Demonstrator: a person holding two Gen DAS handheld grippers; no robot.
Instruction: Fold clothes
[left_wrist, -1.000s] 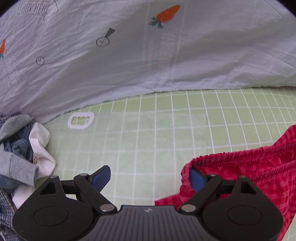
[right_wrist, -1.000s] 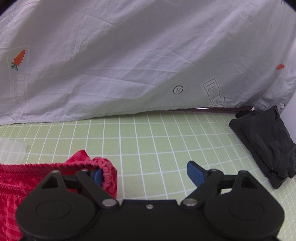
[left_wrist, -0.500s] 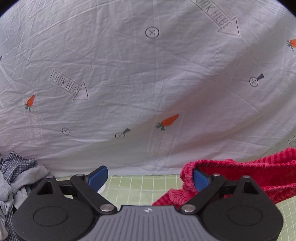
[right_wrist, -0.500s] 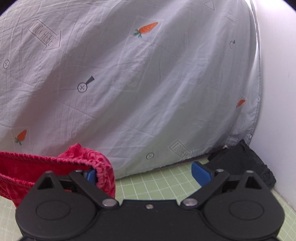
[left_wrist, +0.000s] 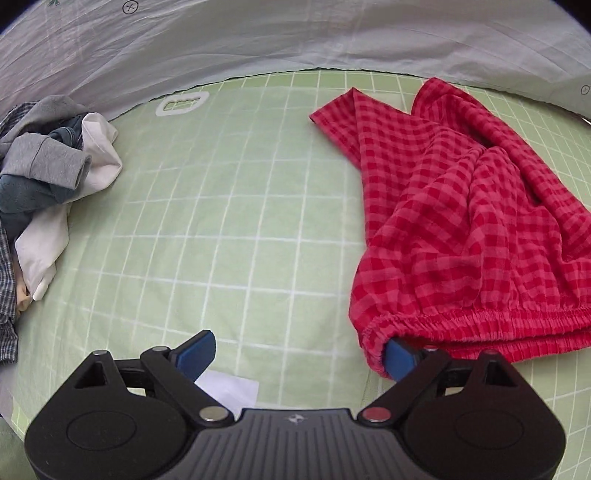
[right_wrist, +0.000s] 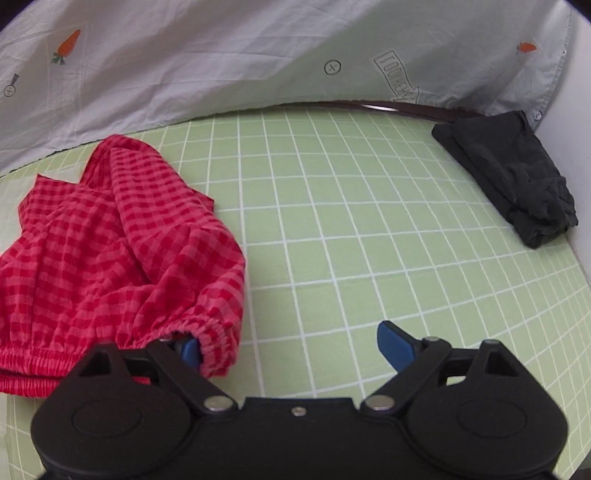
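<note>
One pair of red checked shorts (left_wrist: 461, 221) is seen lying on one green gridded mat (left_wrist: 236, 206). One folded black garment (right_wrist: 513, 177) is counted at the mat's far right edge, and one loose pile of mixed clothes (left_wrist: 44, 177) at its left. Two grippers are shown, the left gripper (left_wrist: 295, 352) and the right gripper (right_wrist: 291, 349). One printed grey sheet (right_wrist: 221, 51) is hung behind, on which two carrots are counted in the right wrist view.

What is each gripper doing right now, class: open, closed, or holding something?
Left gripper: open, one finger hooked inside the waistband of the red checked shorts.
Right gripper: open, one finger inside the same waistband.
</note>
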